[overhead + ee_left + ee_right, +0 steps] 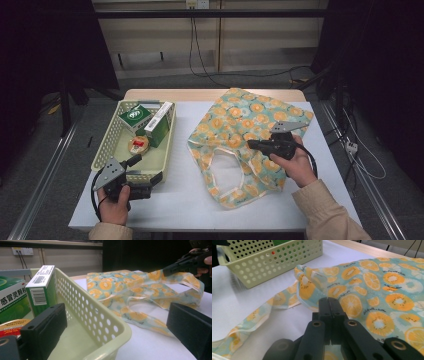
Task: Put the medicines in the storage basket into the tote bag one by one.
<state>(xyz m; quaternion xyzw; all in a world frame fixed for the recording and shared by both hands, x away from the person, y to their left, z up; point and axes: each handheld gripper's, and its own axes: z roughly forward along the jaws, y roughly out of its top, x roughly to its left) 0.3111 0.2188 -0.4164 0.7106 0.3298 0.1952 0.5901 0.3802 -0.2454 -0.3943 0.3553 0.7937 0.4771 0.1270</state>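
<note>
A: Why does the tote bag [240, 135] lie spread across the right half of the surface [180, 195]?

B: Flat like that, its mouth and handles face the person, so an edge can be picked up. The fabric rises in a fold toward the basket, which I judge is the right hand-held gripper [252, 145] lifting one layer to open the bag.

A: So that one is clenched?

B: Yes. In the right gripper view its jaws stand pressed together with the printed cloth [352, 287] pinched at their tips.

A: And the pale green basket [107, 150] on the left?

B: It sits just beside the bag, so things have a short way to go. It holds two green boxes, one lying flat [135, 116] and one upright [159, 125], plus a small round tin [138, 144].

A: The left hand-held gripper [150, 181]?

B: Released, jaws wide, straddling the basket's near corner. Probably it waits there to pick an item once the bag gapes.
</note>
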